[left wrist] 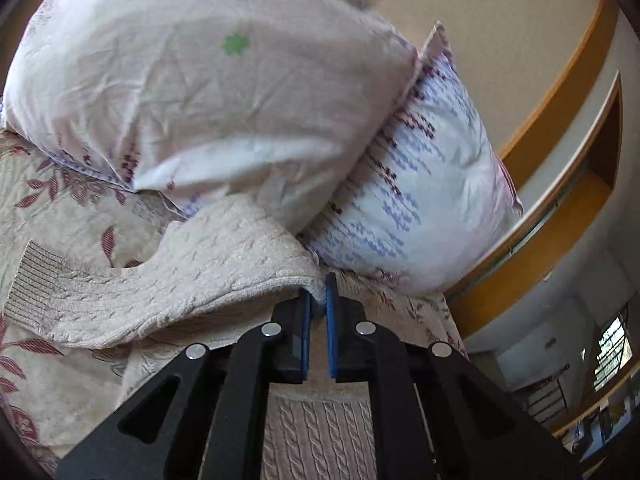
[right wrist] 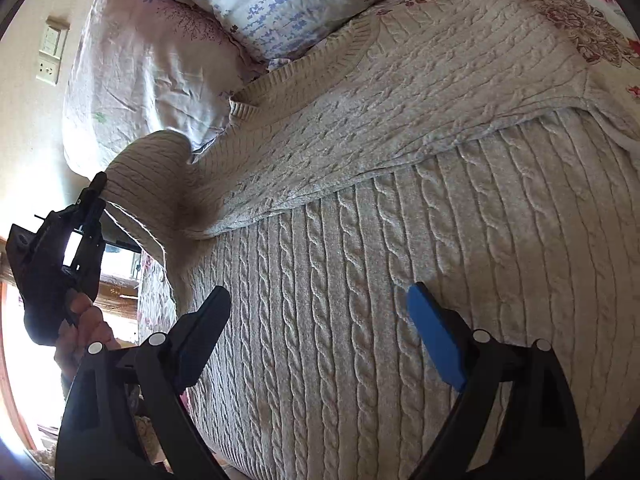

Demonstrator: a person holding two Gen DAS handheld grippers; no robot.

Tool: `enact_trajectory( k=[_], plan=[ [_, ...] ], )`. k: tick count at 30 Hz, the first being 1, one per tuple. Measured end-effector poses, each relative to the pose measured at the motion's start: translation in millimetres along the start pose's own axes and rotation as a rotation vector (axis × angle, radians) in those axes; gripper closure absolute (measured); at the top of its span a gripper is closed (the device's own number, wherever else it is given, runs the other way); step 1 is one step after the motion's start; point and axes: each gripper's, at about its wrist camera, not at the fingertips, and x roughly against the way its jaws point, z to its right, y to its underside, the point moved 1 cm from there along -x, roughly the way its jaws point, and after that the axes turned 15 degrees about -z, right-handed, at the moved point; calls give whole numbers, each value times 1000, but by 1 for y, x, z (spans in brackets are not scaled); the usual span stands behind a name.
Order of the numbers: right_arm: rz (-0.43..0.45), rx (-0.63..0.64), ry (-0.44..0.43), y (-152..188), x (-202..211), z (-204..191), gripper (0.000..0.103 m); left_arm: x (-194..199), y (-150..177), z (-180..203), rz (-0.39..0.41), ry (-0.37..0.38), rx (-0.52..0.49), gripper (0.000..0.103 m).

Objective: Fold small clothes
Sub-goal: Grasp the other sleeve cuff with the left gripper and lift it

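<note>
Cream cable-knit sweater spread on floral bedspread, collar toward two pillows at far end. One sleeve already laid across body. Left gripper pinched narrow on knit edge, other sleeve raised and draped from it, ribbed cuff at far left. Right gripper spread wide, holding nothing, above lower body panel. Judged thick, soft, floppy, fairly heavy for knitwear; stretches and sags under own weight, not slippery. Best gripped at ribbed cuff, hem or shoulder seam; loose cables likely to snag.
</note>
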Motion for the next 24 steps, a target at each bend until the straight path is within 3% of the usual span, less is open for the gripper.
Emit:
enact_trajectory(
  k=[5, 11, 19, 24],
  plan=[
    [12, -20, 4, 5, 6, 7, 11, -27, 17, -2, -70, 5, 38, 97],
    [11, -20, 11, 7, 7, 8, 11, -29, 17, -1, -54, 34, 80, 97],
    [8, -19, 9, 5, 7, 7, 10, -73, 54, 4, -207, -88, 16, 95],
    [8, -19, 10, 4, 7, 8, 10, -87, 70, 0, -267, -136, 9, 84]
  ],
)
